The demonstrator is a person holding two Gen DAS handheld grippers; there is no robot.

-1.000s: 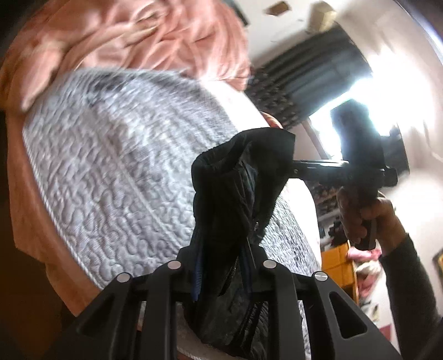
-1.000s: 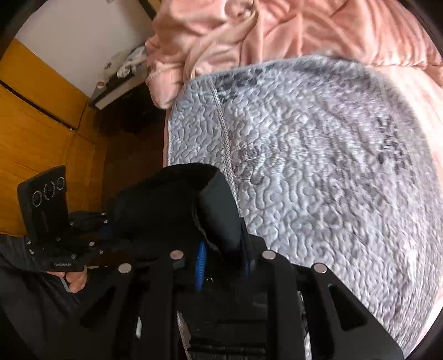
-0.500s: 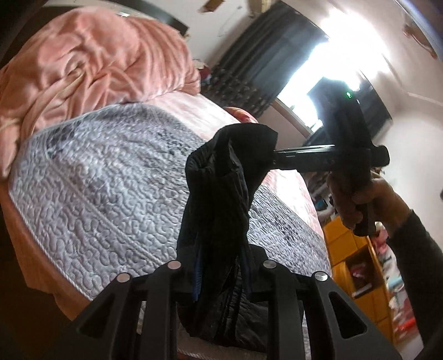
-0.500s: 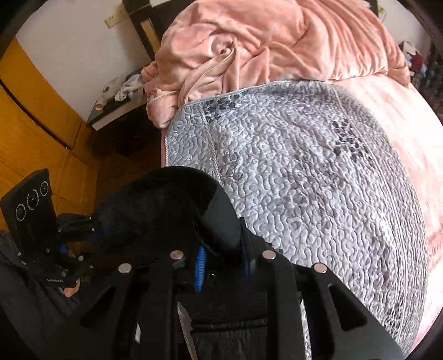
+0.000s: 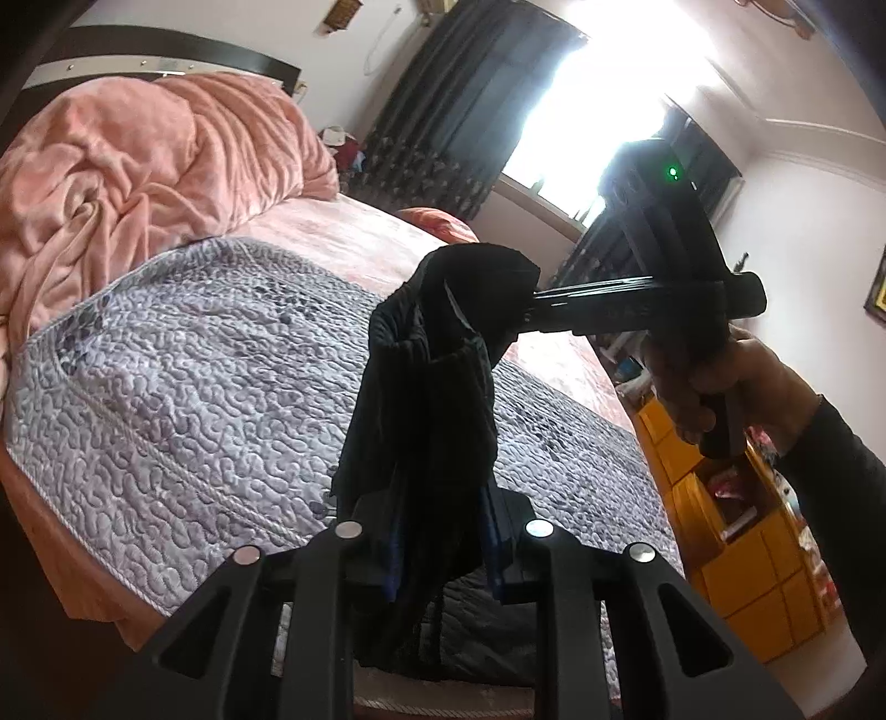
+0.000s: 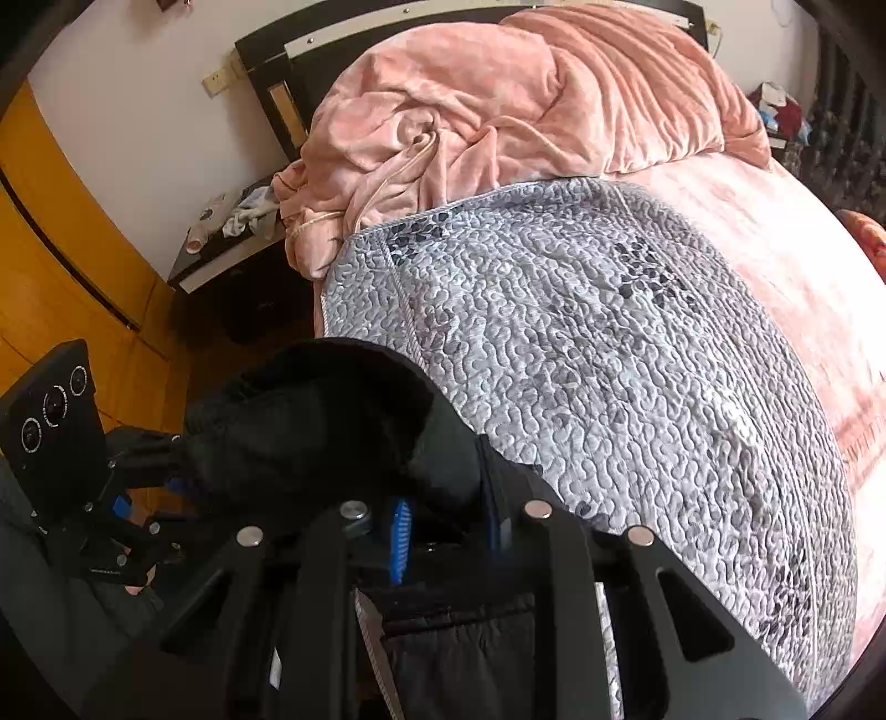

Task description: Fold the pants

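1. The bed filled most of both views, with a grey quilted cover spread over its near half and a crumpled pink blanket heaped at the far end against the dark headboard.
2. The black pants hung in the air above the near edge of the quilted cover, stretched between the two grippers; the dark fabric was bunched into soft vertical folds, and a loose part dropped below the fingers toward the mattress.
3. The left gripper was closed tightly on one gathered end of the pants, its blue pads pressed against the cloth.
4. The right gripper was likewise clamped on the other end; in the left wrist view its fingers ran level into the top of the bundle from the right.
5. The person's right hand, in a dark sleeve, gripped that tool's handle, to the right of the pants and in front of a bright window.
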